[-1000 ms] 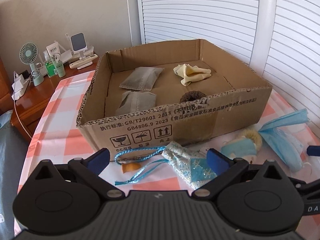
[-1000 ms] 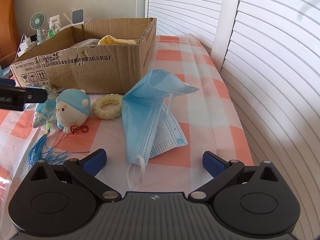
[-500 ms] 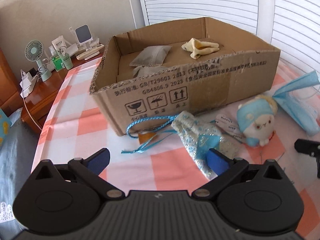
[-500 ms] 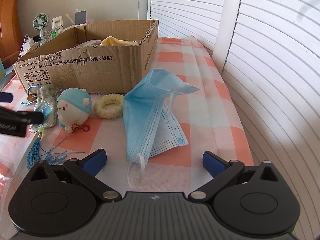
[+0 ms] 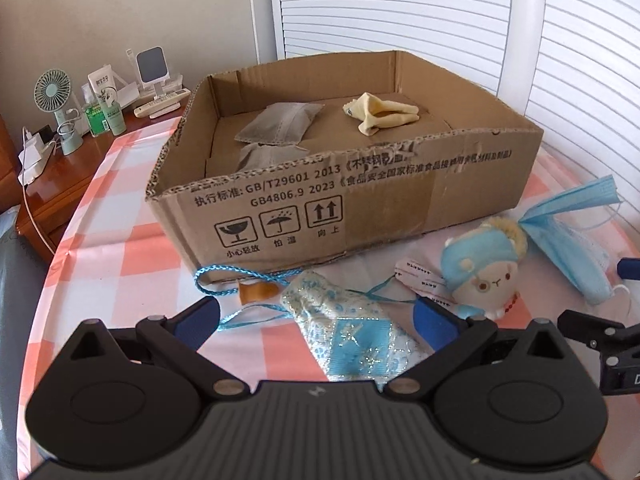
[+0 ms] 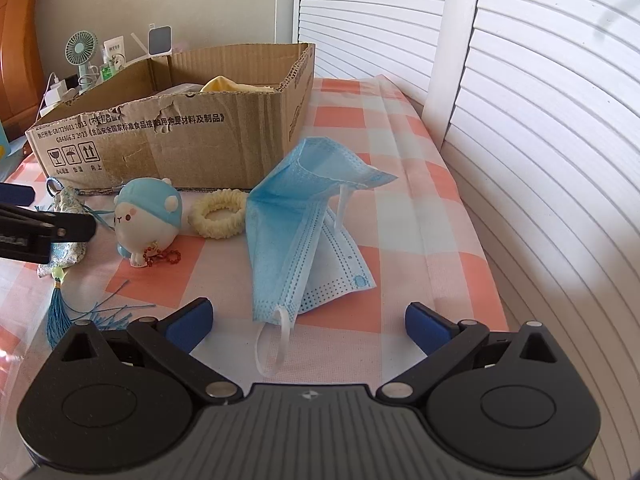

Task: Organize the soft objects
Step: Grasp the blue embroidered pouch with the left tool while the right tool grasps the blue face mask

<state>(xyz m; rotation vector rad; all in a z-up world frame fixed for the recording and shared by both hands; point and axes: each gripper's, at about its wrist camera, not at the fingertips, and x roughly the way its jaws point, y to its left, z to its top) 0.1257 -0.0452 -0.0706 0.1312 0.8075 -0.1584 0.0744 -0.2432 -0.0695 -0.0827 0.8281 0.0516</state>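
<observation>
Both jaws gape empty: sachet (image 5: 352, 336) between left's, face mask (image 6: 304, 232) ahead of right's.

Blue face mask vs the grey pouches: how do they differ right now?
The blue face mask lies outside the cardboard box on the checked cloth; the grey pouches are inside. The mask is tented open; the pouches lie flat. Both are soft, and neither is gripped.

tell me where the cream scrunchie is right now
In the right wrist view the cream scrunchie lies on the checked cloth in front of the cardboard box, between the plush toy and the blue face mask.
</observation>
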